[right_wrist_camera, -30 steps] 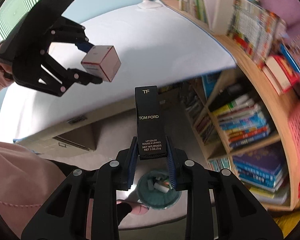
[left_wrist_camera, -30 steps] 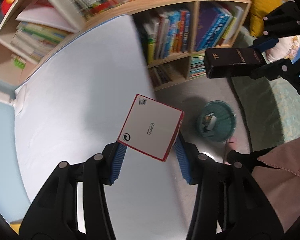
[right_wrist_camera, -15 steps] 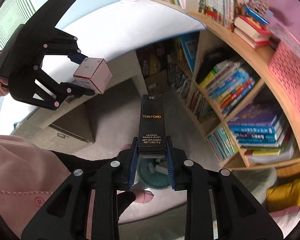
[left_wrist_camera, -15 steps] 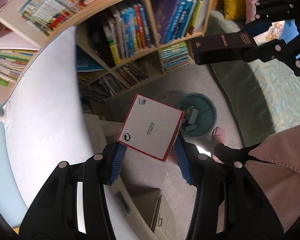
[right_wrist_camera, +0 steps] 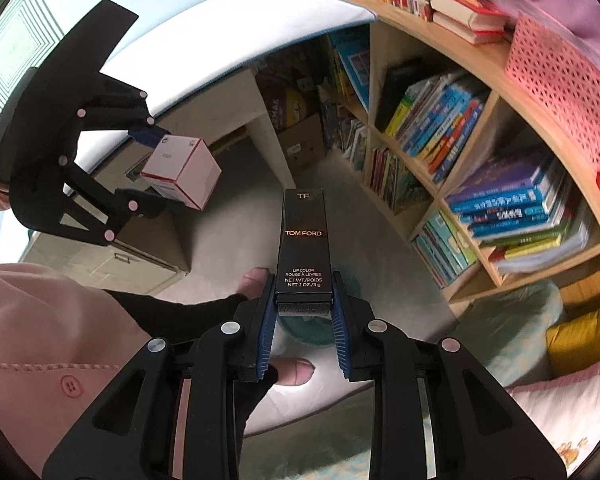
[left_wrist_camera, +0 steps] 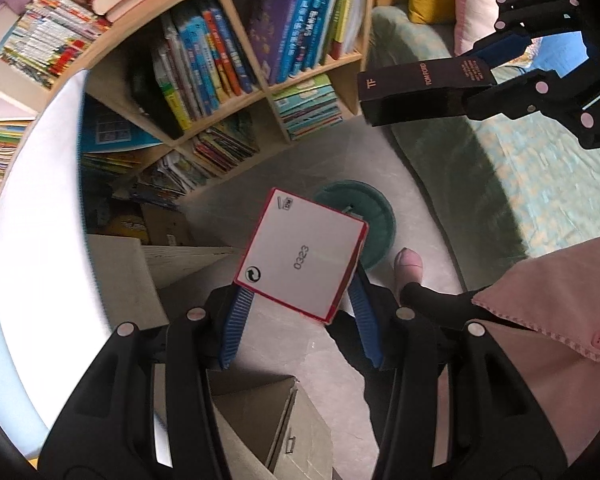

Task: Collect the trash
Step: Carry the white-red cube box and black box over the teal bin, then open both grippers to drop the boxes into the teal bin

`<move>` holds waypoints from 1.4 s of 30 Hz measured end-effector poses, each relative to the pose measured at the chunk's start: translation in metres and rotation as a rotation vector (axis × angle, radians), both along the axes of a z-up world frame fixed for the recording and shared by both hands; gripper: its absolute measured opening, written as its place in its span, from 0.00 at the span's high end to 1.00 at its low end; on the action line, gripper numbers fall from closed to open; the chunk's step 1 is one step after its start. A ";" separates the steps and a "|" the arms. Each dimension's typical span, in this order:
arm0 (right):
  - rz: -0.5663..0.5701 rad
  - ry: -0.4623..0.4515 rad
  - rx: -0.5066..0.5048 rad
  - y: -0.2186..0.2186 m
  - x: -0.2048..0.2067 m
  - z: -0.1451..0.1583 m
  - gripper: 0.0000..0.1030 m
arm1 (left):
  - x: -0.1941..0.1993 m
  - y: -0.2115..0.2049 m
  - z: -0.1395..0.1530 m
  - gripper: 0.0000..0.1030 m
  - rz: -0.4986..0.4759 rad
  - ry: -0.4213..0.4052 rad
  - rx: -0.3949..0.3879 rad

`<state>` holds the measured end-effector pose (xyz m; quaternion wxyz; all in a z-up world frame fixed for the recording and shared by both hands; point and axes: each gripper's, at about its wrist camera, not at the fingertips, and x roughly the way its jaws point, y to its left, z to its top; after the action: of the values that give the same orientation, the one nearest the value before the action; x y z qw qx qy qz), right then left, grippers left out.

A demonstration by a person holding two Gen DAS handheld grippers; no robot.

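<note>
My left gripper (left_wrist_camera: 298, 300) is shut on a white cube box with red edges (left_wrist_camera: 302, 252), held over the floor. Behind that box the teal round bin (left_wrist_camera: 376, 216) stands on the grey floor, partly hidden. My right gripper (right_wrist_camera: 304, 308) is shut on a long black lipstick box (right_wrist_camera: 303, 240); the teal bin (right_wrist_camera: 312, 332) lies right beneath it, mostly covered. In the left wrist view the black box (left_wrist_camera: 420, 92) hangs at the upper right in the right gripper (left_wrist_camera: 512, 68). The right wrist view shows the left gripper (right_wrist_camera: 148, 168) with the white box (right_wrist_camera: 182, 174) at the left.
A wooden bookshelf (left_wrist_camera: 236, 64) full of books stands behind the bin. The white table (left_wrist_camera: 40, 220) and a beige drawer unit (left_wrist_camera: 260, 420) are on the left. A green sofa (left_wrist_camera: 520, 184) lies on the right. The person's feet (left_wrist_camera: 410, 264) in pink socks stand beside the bin.
Both grippers have swung off the white table and out over the floor, each keeping its box. The bin has come in under the two boxes, and the tabletop has slid away to the left.
</note>
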<state>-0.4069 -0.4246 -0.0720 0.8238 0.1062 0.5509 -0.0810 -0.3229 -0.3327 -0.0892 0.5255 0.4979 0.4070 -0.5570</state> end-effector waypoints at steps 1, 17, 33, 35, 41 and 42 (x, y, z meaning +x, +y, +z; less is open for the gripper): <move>-0.005 0.003 0.006 0.001 -0.003 -0.002 0.74 | -0.003 -0.001 -0.002 0.56 -0.004 0.003 0.002; -0.059 0.039 0.061 0.008 -0.014 -0.022 0.74 | -0.030 -0.005 -0.021 0.56 -0.061 0.061 0.042; -0.095 0.062 0.097 0.001 -0.015 -0.030 0.55 | -0.030 -0.014 -0.028 0.25 -0.080 0.061 0.050; -0.118 0.048 0.099 -0.004 -0.018 -0.029 0.46 | -0.029 -0.016 -0.027 0.24 -0.082 0.066 0.049; -0.144 0.055 0.105 -0.010 -0.020 -0.029 0.46 | -0.030 -0.019 -0.026 0.19 -0.097 0.062 0.049; -0.145 0.055 0.105 -0.010 -0.021 -0.029 0.46 | -0.030 -0.020 -0.026 0.19 -0.095 0.063 0.049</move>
<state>-0.4275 -0.4347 -0.1008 0.7938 0.1865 0.5676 -0.1141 -0.3527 -0.3529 -0.1148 0.4731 0.5117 0.4127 -0.5866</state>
